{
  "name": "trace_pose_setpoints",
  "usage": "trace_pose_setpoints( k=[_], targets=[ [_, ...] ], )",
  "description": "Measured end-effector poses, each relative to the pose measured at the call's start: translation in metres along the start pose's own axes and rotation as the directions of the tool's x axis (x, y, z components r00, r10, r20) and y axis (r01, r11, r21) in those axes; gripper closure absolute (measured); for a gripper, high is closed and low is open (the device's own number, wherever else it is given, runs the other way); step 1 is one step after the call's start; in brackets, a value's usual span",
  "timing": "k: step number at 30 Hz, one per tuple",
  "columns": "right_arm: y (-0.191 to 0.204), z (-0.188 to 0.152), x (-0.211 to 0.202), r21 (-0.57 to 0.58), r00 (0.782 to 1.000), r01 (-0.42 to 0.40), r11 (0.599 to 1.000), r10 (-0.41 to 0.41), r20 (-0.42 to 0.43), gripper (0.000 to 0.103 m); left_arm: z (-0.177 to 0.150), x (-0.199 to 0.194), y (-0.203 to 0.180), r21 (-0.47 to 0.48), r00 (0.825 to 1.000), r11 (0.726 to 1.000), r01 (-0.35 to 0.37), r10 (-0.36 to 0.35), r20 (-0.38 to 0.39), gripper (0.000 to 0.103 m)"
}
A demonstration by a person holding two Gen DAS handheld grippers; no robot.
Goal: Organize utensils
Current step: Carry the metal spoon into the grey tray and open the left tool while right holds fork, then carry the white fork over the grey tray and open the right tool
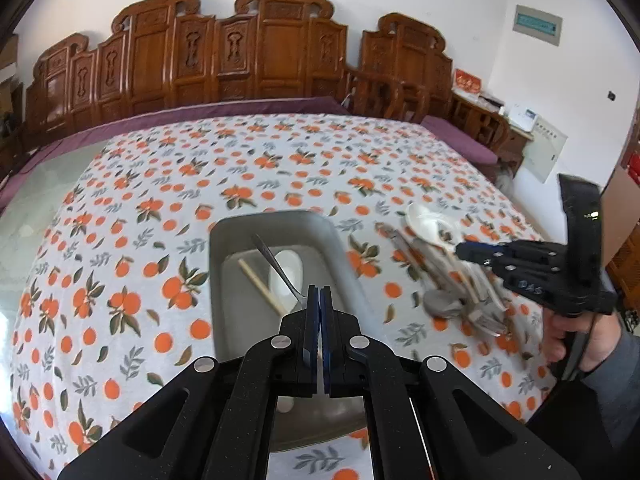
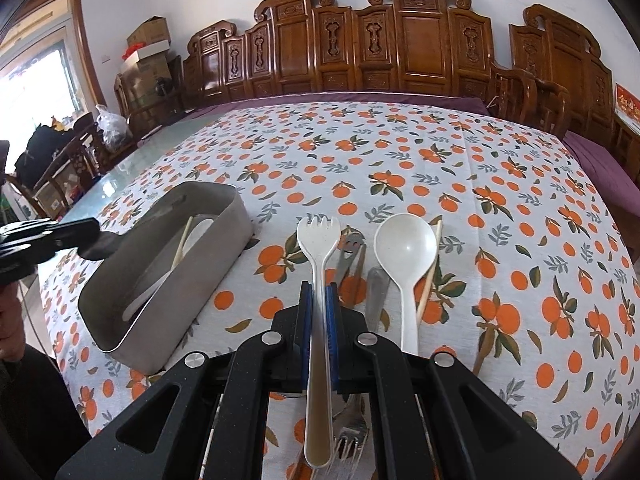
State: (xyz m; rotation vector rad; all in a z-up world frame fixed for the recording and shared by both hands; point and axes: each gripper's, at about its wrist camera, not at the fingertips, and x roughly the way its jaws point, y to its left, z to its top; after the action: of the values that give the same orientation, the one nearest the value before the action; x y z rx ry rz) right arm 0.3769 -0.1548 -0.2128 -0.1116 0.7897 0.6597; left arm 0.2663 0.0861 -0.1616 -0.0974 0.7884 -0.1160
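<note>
My left gripper [image 1: 319,292] is shut on a thin metal utensil [image 1: 276,268] whose slim end sticks out over the grey metal tray [image 1: 224,240]. A chopstick [image 1: 260,286] and a white spoon [image 1: 286,276] lie in that tray. To its right, my right gripper [image 2: 319,292] is shut on the handle of a white plastic fork [image 2: 319,236], tines pointing away. Beside it on the cloth lie a white spoon [image 2: 406,248], a chopstick [image 2: 430,272], a smiley-faced metal fork [image 2: 352,252], a metal handle [image 2: 378,292] and another metal fork [image 2: 352,440].
An orange-print tablecloth [image 2: 500,184] covers the table. Carved wooden chairs [image 2: 400,48] line the far edge, with boxes [image 2: 148,52] at the back left. A person's hand [image 1: 580,344] holds the right gripper at the table's right side.
</note>
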Motion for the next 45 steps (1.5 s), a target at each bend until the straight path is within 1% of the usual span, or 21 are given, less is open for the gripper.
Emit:
trace_pose_setpoints(
  k=[4,6,11,13,16,18,21,22,23,24,28,30,37,43,45],
  targets=[
    [0.002,-0.001,0.0,-0.002,1.0,-0.003,1.0,0.003,-0.004,0.095,-0.004,0.008,0.005,-0.002,0.999,1.0,-0.026,0.026,-0.029,0.103],
    [0.002,-0.001,-0.001,0.0,1.0,-0.003,1.0,0.003,-0.006,0.095,-0.006,0.014,0.008,-0.006,0.998,0.999,-0.044,0.044,-0.056,0.103],
    [0.003,-0.005,-0.001,0.001,1.0,0.002,1.0,-0.002,-0.016,0.095,-0.013,0.028,0.016,-0.014,0.991,0.997,-0.069,0.067,-0.118,0.103],
    [0.004,-0.005,-0.001,0.007,1.0,0.0,1.0,0.0,-0.015,0.095,-0.014,0.031,0.018,-0.017,0.988,0.997,-0.078,0.075,-0.131,0.103],
    [0.008,-0.006,-0.003,0.015,1.0,-0.004,1.0,0.005,-0.014,0.095,-0.014,0.033,0.021,-0.022,0.986,0.996,-0.087,0.083,-0.141,0.103],
    [0.013,-0.006,-0.005,-0.002,1.0,0.008,1.0,-0.008,-0.018,0.095,-0.014,0.035,0.022,-0.027,0.986,0.996,-0.083,0.078,-0.147,0.103],
    [0.02,-0.003,-0.009,-0.006,1.0,0.002,1.0,-0.002,-0.013,0.095,-0.014,0.036,0.022,-0.024,0.985,0.996,-0.087,0.082,-0.154,0.103],
    [0.022,-0.002,-0.009,-0.007,1.0,0.003,1.0,-0.003,-0.011,0.095,-0.014,0.036,0.022,-0.026,0.984,0.996,-0.091,0.086,-0.153,0.102],
    [0.025,-0.001,-0.01,-0.008,1.0,0.002,1.0,-0.002,-0.008,0.095,-0.013,0.036,0.023,-0.031,0.984,0.995,-0.091,0.086,-0.156,0.099],
    [0.027,0.001,-0.011,-0.01,1.0,0.001,1.0,-0.001,-0.005,0.095,-0.012,0.034,0.024,-0.04,0.985,0.995,-0.087,0.08,-0.154,0.097],
    [0.039,0.012,-0.012,-0.014,1.0,0.003,1.0,-0.003,0.004,0.095,-0.007,0.024,0.029,-0.061,0.99,0.995,-0.082,0.074,-0.122,0.094],
    [0.047,0.018,-0.014,-0.022,1.0,-0.006,1.0,0.006,0.011,0.095,-0.004,0.019,0.033,-0.073,0.991,0.994,-0.085,0.077,-0.11,0.089],
    [0.085,0.038,-0.012,-0.012,0.995,-0.094,0.996,0.094,0.04,0.095,0.004,-0.004,0.049,-0.113,0.995,0.99,-0.085,0.079,-0.054,0.088],
    [0.127,0.054,0.006,-0.01,0.986,-0.164,0.986,0.164,0.034,0.095,0.01,-0.019,0.056,-0.116,0.996,0.989,-0.094,0.093,-0.017,0.088],
    [0.139,0.058,0.012,-0.018,0.984,-0.173,0.985,0.173,0.031,0.095,0.01,-0.022,0.059,-0.116,0.995,0.988,-0.102,0.101,-0.011,0.088]
  ],
)
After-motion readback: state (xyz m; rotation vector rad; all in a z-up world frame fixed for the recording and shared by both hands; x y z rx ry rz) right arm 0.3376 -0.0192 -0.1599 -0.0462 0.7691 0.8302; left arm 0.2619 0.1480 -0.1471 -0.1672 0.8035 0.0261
